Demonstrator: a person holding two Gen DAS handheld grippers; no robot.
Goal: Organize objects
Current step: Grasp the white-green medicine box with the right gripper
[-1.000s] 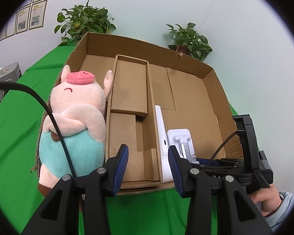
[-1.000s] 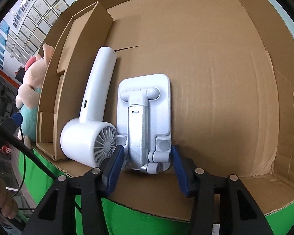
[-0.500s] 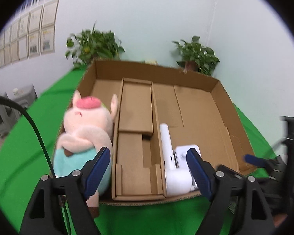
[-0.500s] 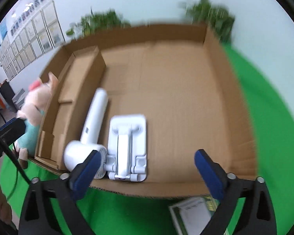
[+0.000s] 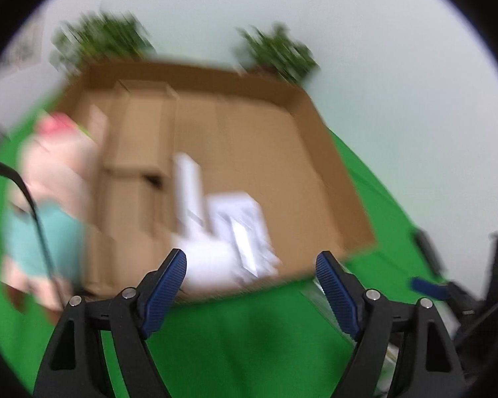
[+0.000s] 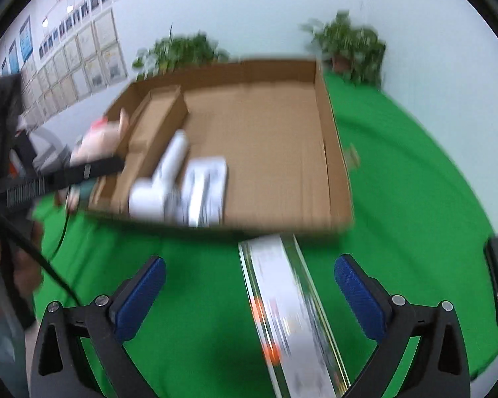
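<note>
Green cloth (image 6: 398,199): covers the table under everything I see.
Left gripper (image 5: 250,285): my jaws stand wide apart with nothing between them; they hang over bare cloth just short of the box's near wall.
Right gripper (image 6: 249,290): my jaws are spread as wide as they go, gripping nothing; a long flat packet lies on the cloth between them, and neither pad touches it.
Box (image 6: 328,152): one open cardboard tray with one cardboard divider (image 6: 156,122) along its left part.
Fan (image 6: 162,179): one, white, lying in the box against the divider, round head at the near wall.
Stand (image 6: 206,189): one, white, flat in the box just beside the fan on its right.
Pig (image 5: 49,179): one plush toy, pink with a teal body, left of the divider at the box's left edge.
Packet (image 6: 282,301): one, outside the box, its far end close to the near wall; its print is too blurred to read.
Plants (image 6: 348,46): two, behind the box by the wall.
</note>
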